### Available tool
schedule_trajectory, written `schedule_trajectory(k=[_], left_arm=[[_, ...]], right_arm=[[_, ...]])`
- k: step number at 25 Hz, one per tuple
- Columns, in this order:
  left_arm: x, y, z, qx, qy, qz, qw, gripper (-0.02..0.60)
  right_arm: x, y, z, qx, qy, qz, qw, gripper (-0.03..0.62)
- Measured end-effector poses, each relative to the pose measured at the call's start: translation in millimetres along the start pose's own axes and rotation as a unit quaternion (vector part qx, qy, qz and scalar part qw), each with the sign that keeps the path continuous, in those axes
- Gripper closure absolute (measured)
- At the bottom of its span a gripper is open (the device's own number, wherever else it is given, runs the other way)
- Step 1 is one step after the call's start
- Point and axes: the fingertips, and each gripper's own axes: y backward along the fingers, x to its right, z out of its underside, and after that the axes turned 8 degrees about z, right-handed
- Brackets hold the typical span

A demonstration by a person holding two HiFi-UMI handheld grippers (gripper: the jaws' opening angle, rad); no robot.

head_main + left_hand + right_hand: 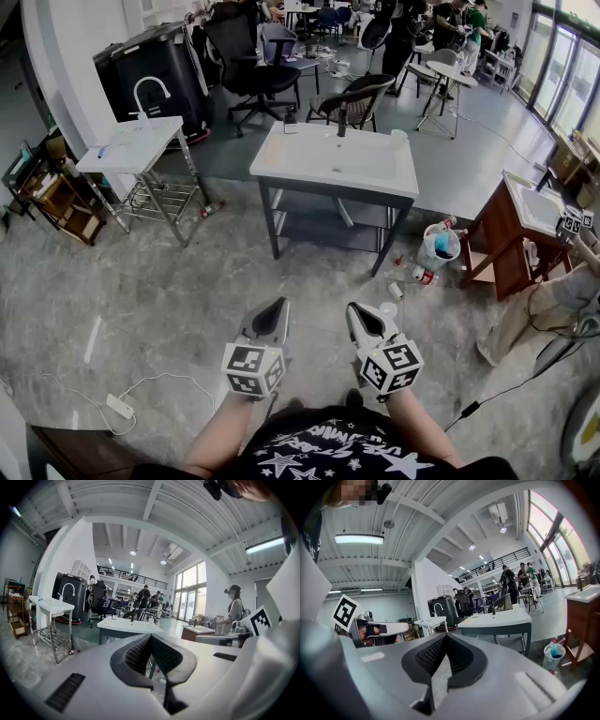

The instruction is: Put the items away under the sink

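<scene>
Grippers (280,304) (353,309) closed (both empty), facing sink (281,155).

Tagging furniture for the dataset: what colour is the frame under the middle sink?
Dark grey frame, white sink top; clearest in head view.

A grey marbled tile floor (169,300) fills the head view. At seven o'clock a white power strip (119,406) lies on it. A low brown wooden rack (58,202) stands at nine o'clock. Near it, at ten, is a small white-topped desk on chrome legs (141,145). A black swivel office chair (246,58) sits at twelve, and a brown mesh armchair (353,98) stands near it at one. A dark brown wooden cabinet (502,244) stands at three, close to the picture's edge.
</scene>
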Motion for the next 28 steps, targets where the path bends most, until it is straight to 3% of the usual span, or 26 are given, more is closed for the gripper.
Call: schedule_trajectory(k=[11,18,23,28], left_arm=[[-3,8,10,-0.009,-0.007,0.0,0.9999,0.572],[-31,33,23,-0.019,0.006,-0.016,0.9997,0.572],[-57,54,32,-0.019,0.018,-0.027,0.9993,0.572],[-70,57,45,-0.028,0.033,-0.034,0.9985,0.572]], right_arm=[[2,0,4,-0.005,0.003,0.009,1.0,0.592],[-24,-12,17,-0.014,-0.002,-0.001,1.0,0.592],[-35,-17,23,0.003,-0.03,0.025,0.999,0.591],[-31,-20,38,-0.019,-0.03,0.041,0.999,0.591]])
